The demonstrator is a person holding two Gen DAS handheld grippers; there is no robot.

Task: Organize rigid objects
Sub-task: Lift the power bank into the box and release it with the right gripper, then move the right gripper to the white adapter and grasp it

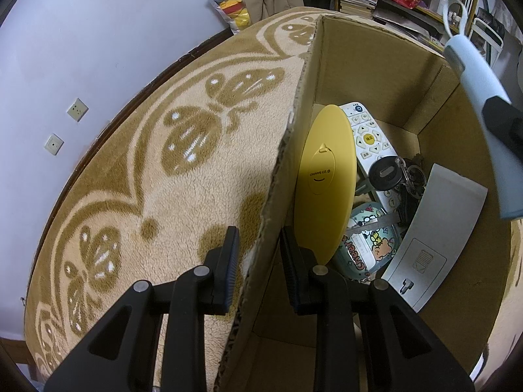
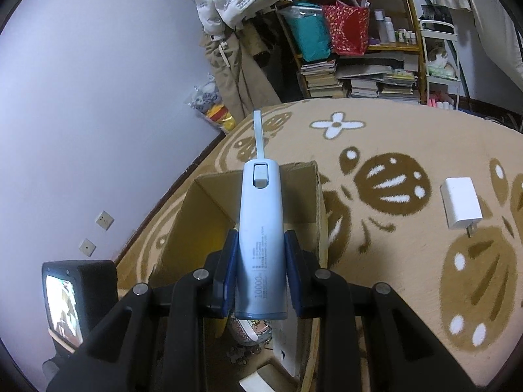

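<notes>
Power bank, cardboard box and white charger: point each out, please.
Power bank (image 2: 261, 245), right wrist view, middle of its body.
Cardboard box (image 1: 356, 65), left wrist view, inner far wall.
White charger (image 2: 461, 207), right wrist view, its flat face.

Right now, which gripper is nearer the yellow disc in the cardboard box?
Left. The left gripper clamps the cardboard box wall right beside the yellow disc; the right gripper holds the blue power bank above the box.

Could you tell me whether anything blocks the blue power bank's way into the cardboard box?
Nothing visible does. The power bank, held by the right gripper, hangs over the open-topped cardboard box. Below lie a remote, keys and a yellow disc, with bare floor between.
</notes>
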